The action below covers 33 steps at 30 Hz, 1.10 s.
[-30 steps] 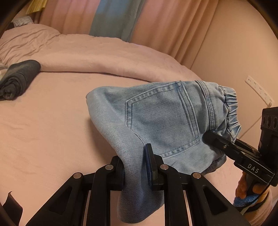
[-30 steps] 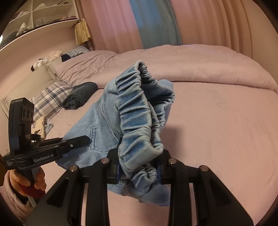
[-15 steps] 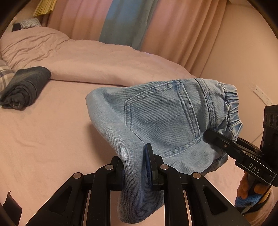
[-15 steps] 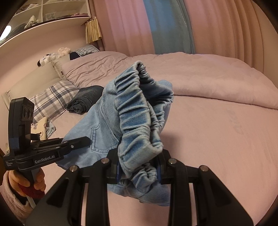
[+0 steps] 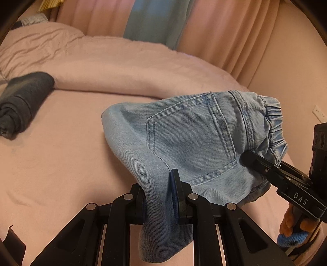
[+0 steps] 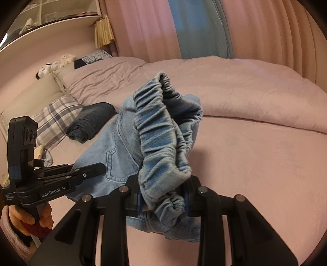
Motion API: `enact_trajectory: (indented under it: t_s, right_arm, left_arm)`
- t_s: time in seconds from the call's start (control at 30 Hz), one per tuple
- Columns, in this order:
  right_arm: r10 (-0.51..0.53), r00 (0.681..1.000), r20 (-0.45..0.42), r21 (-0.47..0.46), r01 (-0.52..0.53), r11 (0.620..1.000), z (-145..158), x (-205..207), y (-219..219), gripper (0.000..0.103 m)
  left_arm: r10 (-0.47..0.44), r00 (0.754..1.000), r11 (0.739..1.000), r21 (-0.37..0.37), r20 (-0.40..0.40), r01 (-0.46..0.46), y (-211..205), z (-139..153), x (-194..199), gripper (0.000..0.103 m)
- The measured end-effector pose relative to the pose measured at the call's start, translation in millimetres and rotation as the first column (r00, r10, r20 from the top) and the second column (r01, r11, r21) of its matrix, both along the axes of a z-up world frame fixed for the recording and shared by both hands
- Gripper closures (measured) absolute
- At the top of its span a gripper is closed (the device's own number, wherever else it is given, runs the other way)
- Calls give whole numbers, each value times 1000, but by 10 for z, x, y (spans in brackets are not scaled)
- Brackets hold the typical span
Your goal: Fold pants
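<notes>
Light blue denim pants (image 5: pixel 190 141), folded into a bundle, hang in the air above the pink bed (image 5: pixel 61 153), back pocket facing the left wrist view. My left gripper (image 5: pixel 159 196) is shut on the folded leg end. My right gripper (image 6: pixel 163 200) is shut on the elastic waistband (image 6: pixel 159 131), which bunches up over its fingers. In the left wrist view the right gripper (image 5: pixel 251 161) reaches in from the right at the waistband. In the right wrist view the left gripper (image 6: pixel 98 169) shows at the left, at the pants' (image 6: pixel 114 151) far end.
A rolled dark garment (image 5: pixel 22 104) lies on the bed at the left, also in the right wrist view (image 6: pixel 92 120). A plaid pillow (image 6: pixel 55 116) and a bunched pink duvet (image 6: pixel 224 86) lie behind. Curtains (image 6: pixel 194 28) and a wall shelf (image 6: pixel 51 18) stand behind the bed.
Both grippers have carried the pants a little across the bed; the dark roll and pillows sit further right in both views. Both grips are unchanged.
</notes>
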State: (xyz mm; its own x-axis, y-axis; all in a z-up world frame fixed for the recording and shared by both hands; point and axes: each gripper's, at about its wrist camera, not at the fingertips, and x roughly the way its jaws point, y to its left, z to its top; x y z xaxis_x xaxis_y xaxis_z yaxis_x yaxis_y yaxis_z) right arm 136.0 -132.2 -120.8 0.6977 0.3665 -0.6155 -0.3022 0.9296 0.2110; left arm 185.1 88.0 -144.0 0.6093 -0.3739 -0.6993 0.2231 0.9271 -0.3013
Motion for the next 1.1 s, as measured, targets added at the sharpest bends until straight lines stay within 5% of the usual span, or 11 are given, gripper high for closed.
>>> enact_trajectory:
  t_s: [0.17, 0.33, 0.53, 0.63, 0.7, 0.77, 0.87, 0.93, 1.03, 1.1]
  right_arm:
    - [-26, 998, -57, 5, 26, 1000, -341, 292, -9, 73]
    - [-64, 989, -137, 31, 69, 997, -601, 466, -90, 66]
    - [-128, 952, -278, 58, 150, 987, -716, 490, -345, 41]
    - [-170, 950, -262, 72, 195, 978, -587, 372, -527, 38]
    - [-220, 951, -217, 42, 234, 971, -461, 283, -629, 36]
    - [-261, 956, -135, 13, 266, 964, -281, 205, -681, 36]
    - [-188, 982, -30, -5, 188, 982, -62, 216, -534, 39]
    - [-126, 992, -3, -56, 125, 991, -55, 300, -351, 56]
    - [-66, 997, -39, -143, 60, 988, -235, 441, -133, 66]
    - [-55, 992, -114, -202, 31, 979, -455, 542, -57, 63]
  left_arm:
    - [7, 999, 999, 38, -51, -5, -49, -301, 211, 87]
    - [-14, 1000, 997, 78, -19, 16, -56, -328, 127, 85]
    - [51, 997, 994, 96, -50, -46, 94, -276, 68, 60]
    - [67, 998, 988, 135, 8, -67, 144, -109, -46, 59]
    - [56, 997, 986, 152, 55, -64, 117, 26, -118, 46]
    - [32, 997, 988, 149, 74, -43, 56, 77, -136, 37]
    - [5, 998, 989, 150, 67, -15, -74, 32, -84, 37]
    - [-9, 999, 985, 170, 43, 2, -197, -67, -1, 37]
    - [-12, 1000, 974, 228, -16, 16, -322, -332, 108, 37]
    - [-26, 999, 967, 251, -40, 35, -359, -474, 135, 37]
